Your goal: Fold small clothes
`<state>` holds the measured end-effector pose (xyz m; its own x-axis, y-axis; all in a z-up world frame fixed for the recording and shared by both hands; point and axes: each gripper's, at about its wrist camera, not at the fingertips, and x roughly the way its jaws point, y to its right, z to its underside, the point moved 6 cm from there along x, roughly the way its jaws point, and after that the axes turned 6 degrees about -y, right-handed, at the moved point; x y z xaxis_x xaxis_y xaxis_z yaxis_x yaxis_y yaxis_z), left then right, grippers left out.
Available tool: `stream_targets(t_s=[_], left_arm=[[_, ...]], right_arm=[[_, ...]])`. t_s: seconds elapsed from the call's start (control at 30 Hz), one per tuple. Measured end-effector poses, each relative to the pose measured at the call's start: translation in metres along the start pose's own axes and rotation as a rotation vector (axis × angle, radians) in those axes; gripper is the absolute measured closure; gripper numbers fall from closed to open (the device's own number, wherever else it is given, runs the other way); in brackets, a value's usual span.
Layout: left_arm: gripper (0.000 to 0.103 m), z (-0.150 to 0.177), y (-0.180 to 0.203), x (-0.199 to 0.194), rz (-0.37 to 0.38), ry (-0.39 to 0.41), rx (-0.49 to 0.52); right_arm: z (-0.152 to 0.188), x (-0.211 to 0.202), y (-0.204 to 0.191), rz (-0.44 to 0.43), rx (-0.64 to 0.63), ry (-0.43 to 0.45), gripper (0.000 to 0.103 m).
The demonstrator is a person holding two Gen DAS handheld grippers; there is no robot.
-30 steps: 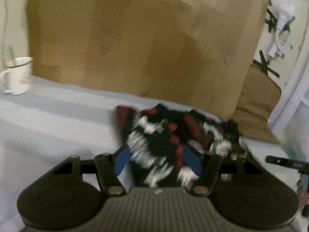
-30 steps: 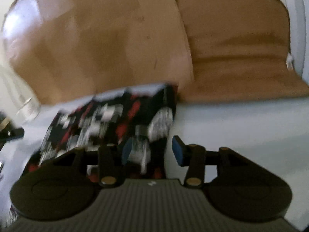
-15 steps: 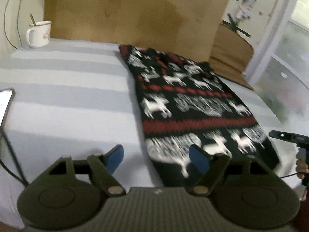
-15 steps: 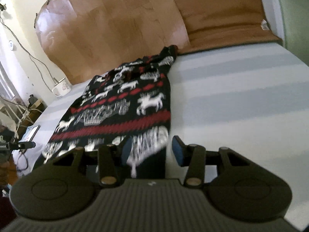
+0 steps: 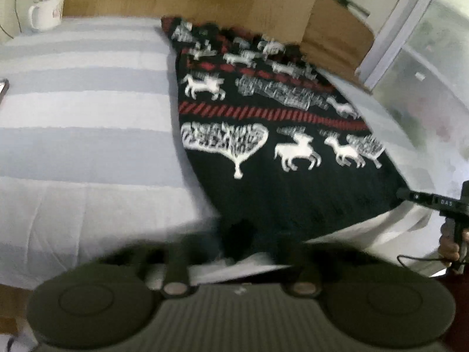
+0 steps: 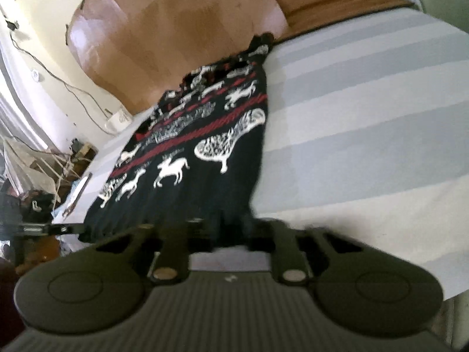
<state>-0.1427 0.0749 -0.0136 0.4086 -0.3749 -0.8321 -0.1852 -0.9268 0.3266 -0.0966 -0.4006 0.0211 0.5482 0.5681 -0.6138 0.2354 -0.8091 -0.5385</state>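
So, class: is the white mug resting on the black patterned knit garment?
No: the white mug stands on the striped bedcover, apart from the black patterned knit garment.

Bed [image 5: 88, 135]: covered by a sheet in broad pale grey and white stripes running across its width; near edge plain white.

Garment [image 5: 281, 158]: black knit with white deer and tree figures and red bands, spread flat on the bed, running lengthwise from the headboard end to the near edge.

Mug [image 5: 47, 10]: white, handled, with a utensil standing in it, at the far corner well apart from the garment.

Flat device [image 5: 2, 86]: on the bed's side edge, mostly cut off.
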Motion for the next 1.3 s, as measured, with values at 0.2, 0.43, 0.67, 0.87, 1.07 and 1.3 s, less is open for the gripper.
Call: stream_targets(t_s=[0.2, 0.43, 0.67, 0.87, 1.07, 1.3], left_arm=[[0.094, -0.025, -0.016, -0.019, 0.154, 0.079, -0.128], [0.094, -0.108, -0.056, -0.032, 0.242, 0.244, -0.307], [0.056, -0.202, -0.091, 0.033, -0.048, 0.267, -0.383], [0.036, -0.168, -0.095, 0.036, 0.009, 0.217, -0.323], [0.044, -0.147, -0.061, 0.047, 0.059, 0.156, -0.219], [0.090, -0.152, -0.054, 0.055, -0.071, 0.153, -0.111]], right_arm=[[-0.036, -0.019, -0.016, -0.097, -0.011, 0.119, 0.095], [-0.140, 0.019, -0.011, -0.069, 0.006, 0.209, 0.095], [-0.226, 0.126, 0.015, 0.199, 0.020, 0.189, 0.066], [-0.178, 0.093, 0.027, 0.114, -0.006, 0.156, 0.041], [-0.134, 0.089, 0.029, 0.157, -0.036, 0.103, 0.054], [-0.129, 0.091, 0.017, 0.193, -0.045, 0.080, 0.088]])
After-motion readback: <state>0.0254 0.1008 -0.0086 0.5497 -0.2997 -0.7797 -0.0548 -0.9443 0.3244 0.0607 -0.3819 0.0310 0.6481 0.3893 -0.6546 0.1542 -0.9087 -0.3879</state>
